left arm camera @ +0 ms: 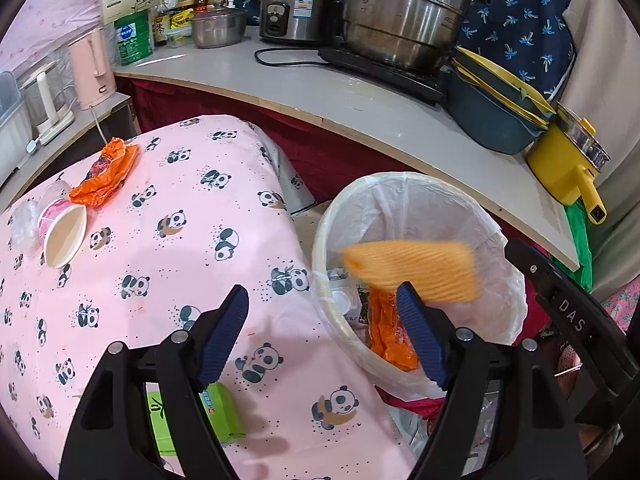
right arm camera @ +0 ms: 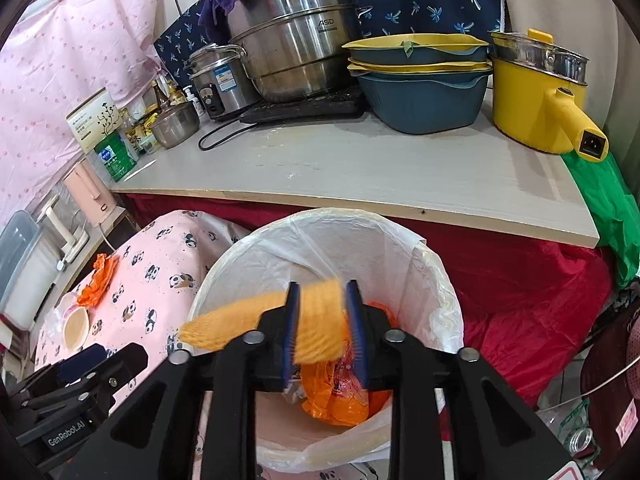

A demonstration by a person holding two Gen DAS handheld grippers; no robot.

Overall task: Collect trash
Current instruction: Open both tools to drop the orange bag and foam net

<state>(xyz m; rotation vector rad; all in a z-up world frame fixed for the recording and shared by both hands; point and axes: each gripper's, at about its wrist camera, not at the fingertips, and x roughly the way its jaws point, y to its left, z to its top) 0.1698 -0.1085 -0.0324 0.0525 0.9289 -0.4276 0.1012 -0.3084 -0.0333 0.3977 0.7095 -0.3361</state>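
A white-lined trash bin point(right arm camera: 436, 280) stands beside the panda-cloth table point(left arm camera: 168, 248); it also shows in the left wrist view point(left arm camera: 404, 196). An orange wrapper point(right arm camera: 340, 396) lies inside it. A blurred orange-yellow ribbed cloth point(right arm camera: 316, 324) hangs between my right gripper's point(right arm camera: 322, 332) fingers over the bin, with gaps at the pads; it shows in the left view too point(left arm camera: 416, 268). My left gripper point(left arm camera: 324, 336) is open and empty at the table edge. On the table lie an orange wrapper point(left arm camera: 106, 172), a paper cup point(left arm camera: 64, 236), clear plastic point(left arm camera: 24, 224) and a green pack point(left arm camera: 220, 416).
A grey counter point(right arm camera: 360, 172) behind the bin carries steel pots point(right arm camera: 296, 44), a rice cooker point(right arm camera: 220, 80), stacked blue-yellow basins point(right arm camera: 424, 84), a yellow electric pot point(right arm camera: 536, 104) and jars. A pink kettle point(left arm camera: 92, 68) stands left. Red cloth point(right arm camera: 520, 280) hangs below the counter.
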